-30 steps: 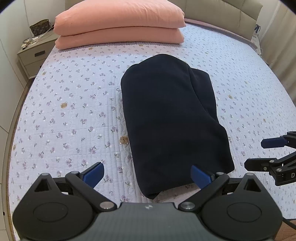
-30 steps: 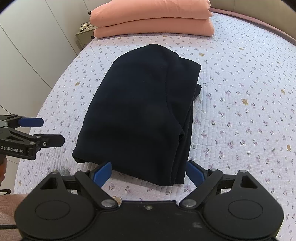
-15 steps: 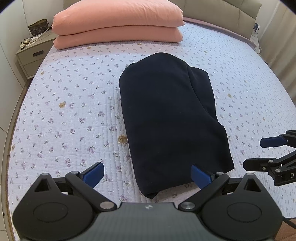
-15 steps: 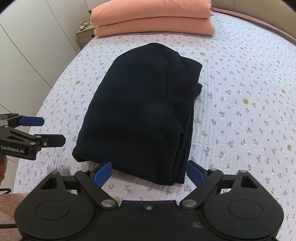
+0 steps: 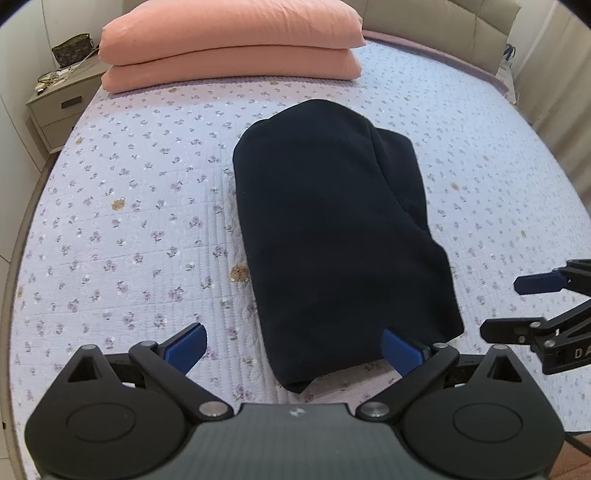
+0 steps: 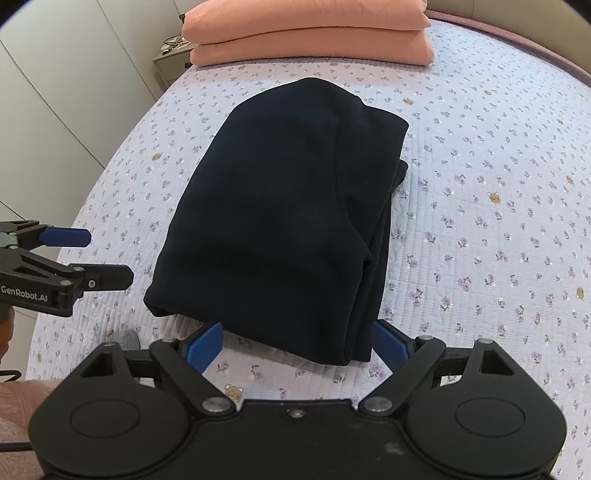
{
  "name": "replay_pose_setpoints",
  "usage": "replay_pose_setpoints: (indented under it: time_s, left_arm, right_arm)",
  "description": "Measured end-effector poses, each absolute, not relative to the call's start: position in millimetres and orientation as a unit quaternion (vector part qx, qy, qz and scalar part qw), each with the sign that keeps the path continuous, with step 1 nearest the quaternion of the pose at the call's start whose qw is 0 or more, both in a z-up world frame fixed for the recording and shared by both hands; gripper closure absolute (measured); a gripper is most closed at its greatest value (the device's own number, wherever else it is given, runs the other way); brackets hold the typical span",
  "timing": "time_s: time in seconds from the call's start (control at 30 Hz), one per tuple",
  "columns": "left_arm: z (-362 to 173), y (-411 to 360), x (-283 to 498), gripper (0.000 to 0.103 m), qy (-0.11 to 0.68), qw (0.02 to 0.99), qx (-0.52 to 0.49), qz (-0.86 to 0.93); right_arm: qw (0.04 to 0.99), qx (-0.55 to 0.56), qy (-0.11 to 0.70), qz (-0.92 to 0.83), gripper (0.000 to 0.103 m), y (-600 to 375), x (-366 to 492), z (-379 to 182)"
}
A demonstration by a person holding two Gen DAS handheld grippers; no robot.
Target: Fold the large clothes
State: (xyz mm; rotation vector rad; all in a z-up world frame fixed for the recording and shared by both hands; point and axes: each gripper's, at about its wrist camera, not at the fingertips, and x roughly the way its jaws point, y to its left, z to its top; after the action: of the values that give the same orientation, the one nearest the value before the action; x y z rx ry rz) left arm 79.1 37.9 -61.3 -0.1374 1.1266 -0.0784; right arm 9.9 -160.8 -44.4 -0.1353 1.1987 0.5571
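Observation:
A dark navy garment (image 5: 332, 229) lies folded in a thick rectangle on the floral bedspread; it also shows in the right wrist view (image 6: 280, 221). My left gripper (image 5: 291, 343) is open and empty, hovering just short of the garment's near edge. My right gripper (image 6: 295, 341) is open and empty, its jaws either side of the garment's near right corner without touching it. Each gripper shows in the other's view: the right one at the right edge (image 5: 517, 306), the left one at the left edge (image 6: 107, 254).
Two stacked salmon pillows (image 5: 229, 40) lie at the head of the bed (image 5: 129, 221). A bedside cabinet (image 5: 59, 99) with small items stands at the back left. A padded headboard (image 5: 461, 22) runs behind. White wardrobe doors (image 6: 55, 92) line the bed's left side.
Both grippers have drawn back and risen slightly; the garment sits a little farther away in both views. Jaws stay open. The garment has not moved.

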Motion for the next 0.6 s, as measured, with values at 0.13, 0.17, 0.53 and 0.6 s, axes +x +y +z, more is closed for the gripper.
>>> replay_pose_setpoints:
  time_s: [0.13, 0.17, 0.53, 0.6]
  left_arm:
    - [-62.5, 38.6, 79.1, 0.0, 0.533, 0.842, -0.073, -0.04]
    - [-62.6, 38.3, 78.9, 0.0, 0.533, 0.842, -0.075, -0.04]
    - [-58.6, 38.6, 76.8, 0.0, 0.518, 0.85, -0.084, -0.04]
    - [-57.4, 37.6, 76.4, 0.0, 0.515, 0.852, -0.082, -0.04]
  right_arm:
    - [0.785, -0.064, 0.558, 0.261, 0.0, -159.3, 9.4, -45.4]
    - [0.784, -0.063, 0.558, 0.263, 0.0, -159.1, 9.2, -45.6]
    - [0.785, -0.065, 0.558, 0.262, 0.0, -159.2, 8.8, -46.5]
    - [0.785, -0.064, 0.558, 0.261, 0.0, -159.4, 8.8, -46.7]
